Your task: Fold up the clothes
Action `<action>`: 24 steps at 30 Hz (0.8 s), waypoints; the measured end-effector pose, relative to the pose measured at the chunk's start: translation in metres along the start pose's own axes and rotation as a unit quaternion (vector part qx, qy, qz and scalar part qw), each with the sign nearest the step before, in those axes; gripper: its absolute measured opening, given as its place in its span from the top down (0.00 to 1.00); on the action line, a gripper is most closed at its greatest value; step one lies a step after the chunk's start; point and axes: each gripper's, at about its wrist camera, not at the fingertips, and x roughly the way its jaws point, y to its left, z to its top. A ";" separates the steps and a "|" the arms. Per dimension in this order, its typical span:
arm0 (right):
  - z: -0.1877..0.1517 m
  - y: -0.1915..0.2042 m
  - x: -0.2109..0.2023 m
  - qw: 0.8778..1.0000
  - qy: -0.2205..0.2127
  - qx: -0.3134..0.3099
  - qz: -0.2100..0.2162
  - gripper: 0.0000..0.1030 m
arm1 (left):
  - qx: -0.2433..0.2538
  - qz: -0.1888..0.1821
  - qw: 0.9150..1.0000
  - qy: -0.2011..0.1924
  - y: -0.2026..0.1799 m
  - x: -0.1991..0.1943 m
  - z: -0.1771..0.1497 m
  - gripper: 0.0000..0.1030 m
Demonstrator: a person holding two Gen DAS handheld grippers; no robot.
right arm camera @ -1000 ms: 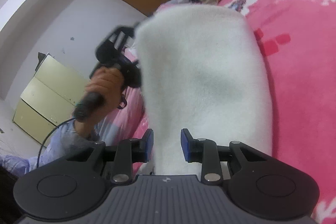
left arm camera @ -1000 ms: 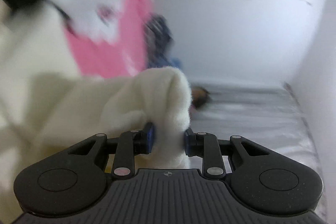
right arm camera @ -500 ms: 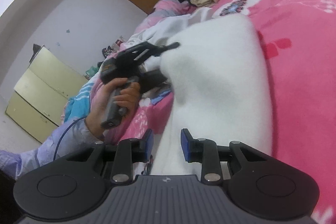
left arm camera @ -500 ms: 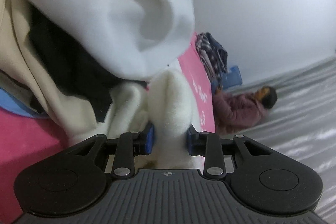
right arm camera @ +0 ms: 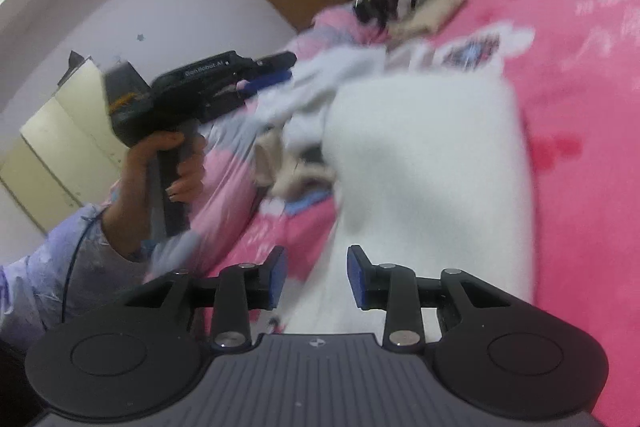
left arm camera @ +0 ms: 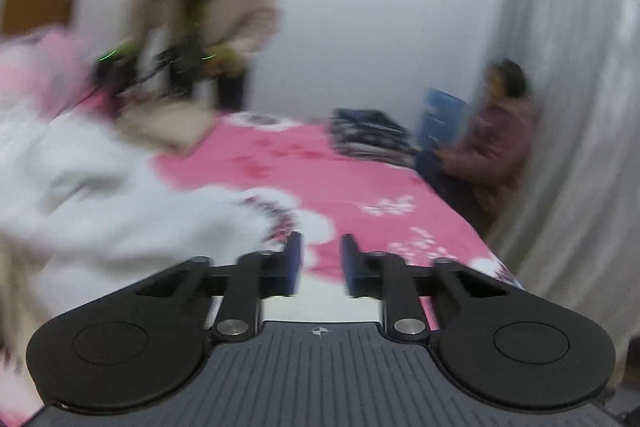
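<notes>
We have just let go of the white fleece garment [right arm camera: 424, 179]: it lies on the pink bed [right arm camera: 580, 187] ahead of the right gripper [right arm camera: 316, 277], whose fingers are opening, cloth between them unpinched. The left gripper [left arm camera: 318, 261], which pinched fleece a second ago, is closing empty. Next we need a fresh edge to fold.

The right gripper [right arm camera: 316, 277], jaws opening, straddles the white fleece garment [right arm camera: 428, 163] on the pink bedspread [right arm camera: 580, 107].
</notes>
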 end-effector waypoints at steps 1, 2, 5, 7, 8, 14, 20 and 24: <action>0.002 -0.002 0.002 1.000 0.001 0.001 -0.006 0.59 | 0.003 -0.001 1.000 0.018 -0.004 0.019 -0.001 0.86; 0.001 -0.005 0.007 1.000 0.009 0.010 -0.011 0.59 | 0.017 0.013 0.999 0.049 -0.002 0.044 -0.009 0.86; -0.014 0.000 0.019 0.999 0.041 0.025 0.011 0.60 | 0.097 0.072 0.988 0.101 0.037 0.094 -0.076 0.89; -0.029 0.012 0.024 0.997 0.066 0.004 0.026 0.60 | 0.113 0.076 0.988 0.080 0.039 0.089 -0.078 0.89; -0.036 0.017 0.025 0.996 0.081 -0.008 0.025 0.60 | 0.087 0.074 0.989 0.089 0.039 0.088 -0.071 0.89; -0.048 0.002 -0.008 0.998 0.059 0.014 0.010 0.59 | 0.010 0.030 0.998 0.054 0.039 0.002 -0.051 0.78; -0.031 -0.034 -0.052 0.996 -0.030 0.070 -0.046 0.59 | -0.017 -0.031 0.985 0.169 0.038 -0.053 -0.111 0.38; -0.032 -0.025 -0.076 0.995 -0.054 0.068 -0.049 0.59 | -0.137 -0.059 0.963 0.224 0.055 -0.060 -0.165 0.38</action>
